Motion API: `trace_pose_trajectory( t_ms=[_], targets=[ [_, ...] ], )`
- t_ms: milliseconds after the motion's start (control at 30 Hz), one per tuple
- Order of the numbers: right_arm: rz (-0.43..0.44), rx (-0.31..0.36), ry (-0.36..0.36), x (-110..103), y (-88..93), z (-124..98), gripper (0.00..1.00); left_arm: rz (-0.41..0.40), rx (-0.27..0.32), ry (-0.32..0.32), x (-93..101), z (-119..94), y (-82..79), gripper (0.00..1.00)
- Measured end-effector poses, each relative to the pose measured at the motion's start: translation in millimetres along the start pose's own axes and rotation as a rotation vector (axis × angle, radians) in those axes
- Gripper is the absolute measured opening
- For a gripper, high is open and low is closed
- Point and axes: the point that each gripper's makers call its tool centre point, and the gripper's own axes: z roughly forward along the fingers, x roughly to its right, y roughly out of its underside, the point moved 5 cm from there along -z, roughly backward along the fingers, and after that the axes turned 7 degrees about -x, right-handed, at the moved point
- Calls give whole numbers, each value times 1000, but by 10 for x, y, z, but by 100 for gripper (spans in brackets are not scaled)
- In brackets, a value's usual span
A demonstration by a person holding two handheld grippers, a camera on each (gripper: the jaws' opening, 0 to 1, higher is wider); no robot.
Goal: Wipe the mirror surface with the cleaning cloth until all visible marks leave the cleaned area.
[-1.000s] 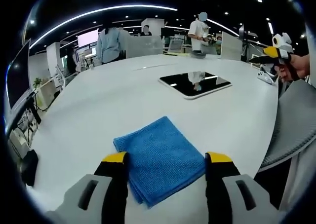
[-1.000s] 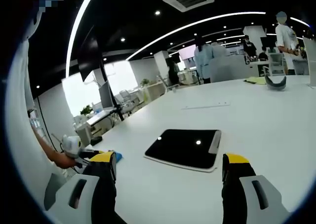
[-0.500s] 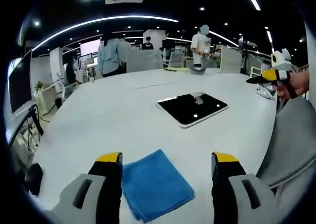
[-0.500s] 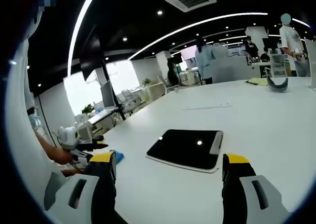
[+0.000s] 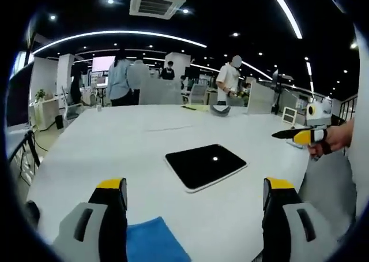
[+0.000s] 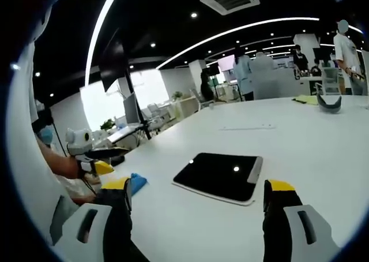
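Lifting since a second ago, the left tongs (image 5: 195, 207) gape, released, above the blue cloth (image 5: 151, 242) at the desk's (image 5: 115, 141) near edge; right tongs (image 6: 197, 207) also parted, unladen; the mirror (image 5: 205, 165) lies mid-desk beyond the cloth

I see the mirror (image 5: 206, 165) lying flat on the white surface (image 5: 115, 141), a dark rounded rectangle with a pale rim, reflecting a ceiling light as one bright dot. The blue cleaning cloth (image 5: 151, 243) lies folded nearer to me, apart from the mirror, its corner visible in the right gripper view (image 6: 137, 182).
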Motion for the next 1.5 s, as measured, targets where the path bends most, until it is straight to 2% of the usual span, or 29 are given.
trace_pose_trajectory(
  t_ms=[300,533,767,1500],
  targets=[
    [-28,-14,-25,4,-29,-77,99,34,-10,39,286,8,-146,99],
    [-42,-25,-33,24,-50,-105,100,43,-7,59,425,39,-253,99],
    [-56,-27,-49,9,-69,-64,100,66,-15,53,412,34,-303,99],
    [-82,-18,-65,-11,-87,-93,100,98,30,22,427,17,-383,99]
  ],
)
